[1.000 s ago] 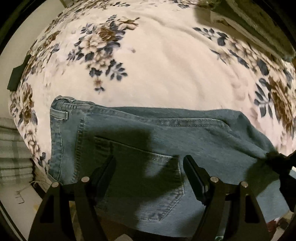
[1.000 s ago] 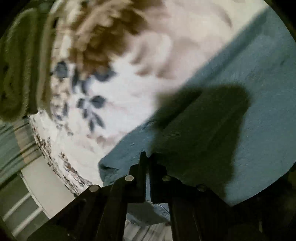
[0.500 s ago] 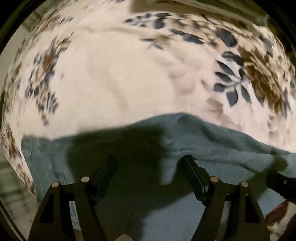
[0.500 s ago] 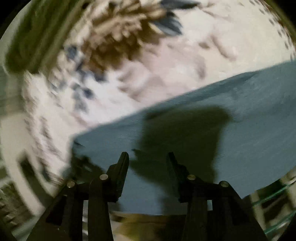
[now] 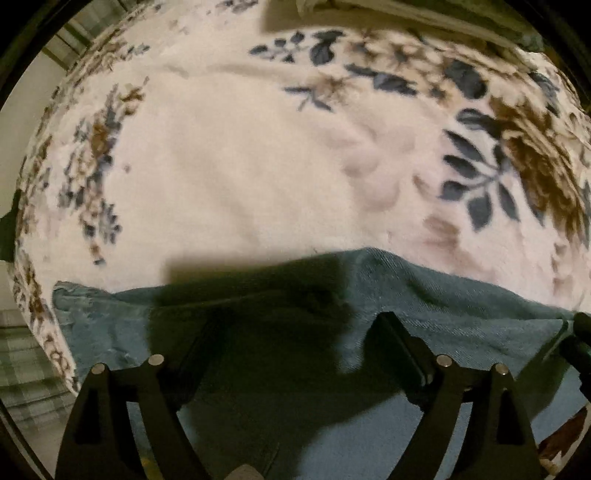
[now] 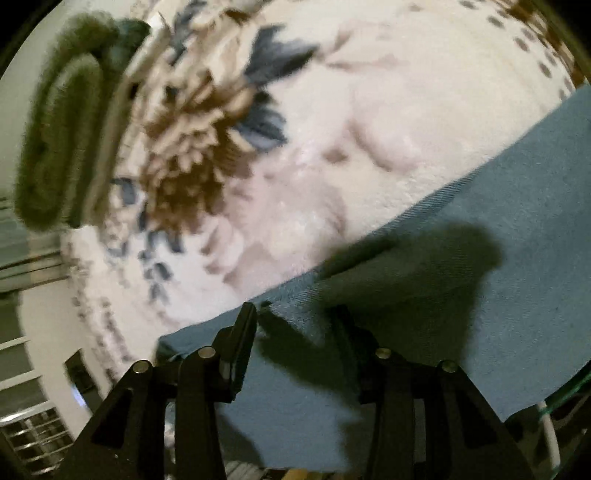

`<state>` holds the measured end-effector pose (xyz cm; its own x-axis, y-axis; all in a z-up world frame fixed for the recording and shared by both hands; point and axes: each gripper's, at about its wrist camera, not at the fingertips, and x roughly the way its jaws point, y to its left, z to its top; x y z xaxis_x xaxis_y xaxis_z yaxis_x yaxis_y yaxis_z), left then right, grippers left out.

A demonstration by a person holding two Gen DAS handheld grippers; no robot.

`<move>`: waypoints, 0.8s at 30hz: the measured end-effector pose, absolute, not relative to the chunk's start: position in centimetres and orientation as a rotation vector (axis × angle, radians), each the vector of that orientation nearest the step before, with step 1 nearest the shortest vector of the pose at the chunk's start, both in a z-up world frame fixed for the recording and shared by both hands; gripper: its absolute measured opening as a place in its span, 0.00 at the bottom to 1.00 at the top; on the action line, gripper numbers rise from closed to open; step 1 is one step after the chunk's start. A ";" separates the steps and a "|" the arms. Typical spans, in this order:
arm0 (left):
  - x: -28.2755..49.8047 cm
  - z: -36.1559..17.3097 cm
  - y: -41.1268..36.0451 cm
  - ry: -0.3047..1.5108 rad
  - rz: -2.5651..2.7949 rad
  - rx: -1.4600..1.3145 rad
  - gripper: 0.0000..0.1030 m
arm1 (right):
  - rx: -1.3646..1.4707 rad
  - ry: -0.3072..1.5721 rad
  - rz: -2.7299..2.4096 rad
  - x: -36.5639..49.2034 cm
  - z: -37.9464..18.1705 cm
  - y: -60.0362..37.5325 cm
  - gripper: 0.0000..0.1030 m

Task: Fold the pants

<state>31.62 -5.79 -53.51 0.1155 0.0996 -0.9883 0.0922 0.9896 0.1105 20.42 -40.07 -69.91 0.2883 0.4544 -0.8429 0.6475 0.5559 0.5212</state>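
Blue denim pants [image 5: 461,306] lie flat along the near edge of a floral blanket [image 5: 258,166]. My left gripper [image 5: 295,325] points straight down over the leg fabric. Its jaws are opening and the cloth lies under them, not pinched. Its shadow darkens the denim. In the right wrist view my right gripper [image 6: 295,310] is open just above the pants [image 6: 517,221], near their upper edge and the leg's end. Nothing is pressed between its pads. A dark part of the right gripper [image 5: 580,332] shows at the right rim of the left wrist view.
The white blanket [image 6: 388,92] with brown and blue flowers spreads beyond the pants. A rolled green cloth [image 6: 62,129] lies at its far left end. Folded bedding [image 5: 406,14] sits at the back. Floor and a barred frame [image 6: 33,435] show past the bed's edge.
My right gripper went from shut on the leg's end to open and slid along the pants. The left gripper moved from the back pocket to plain leg fabric, its jaws now wider.
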 end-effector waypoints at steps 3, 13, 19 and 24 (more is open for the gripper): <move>30.3 -51.4 -5.8 1.426 -0.048 0.111 0.84 | 1.108 1.257 -0.157 16.1 -67.8 -43.4 0.58; 24.5 -55.8 -9.1 1.548 -0.194 0.006 0.91 | 1.193 1.075 -0.593 -3.2 -69.8 -60.0 0.63; 24.0 -59.2 -9.6 1.542 -0.185 0.112 0.98 | 1.345 0.858 -0.611 -6.8 -74.7 -65.9 0.61; 25.5 -60.0 -8.4 1.572 -0.183 0.120 1.00 | 1.418 0.587 -0.480 -8.0 -74.2 -67.8 0.51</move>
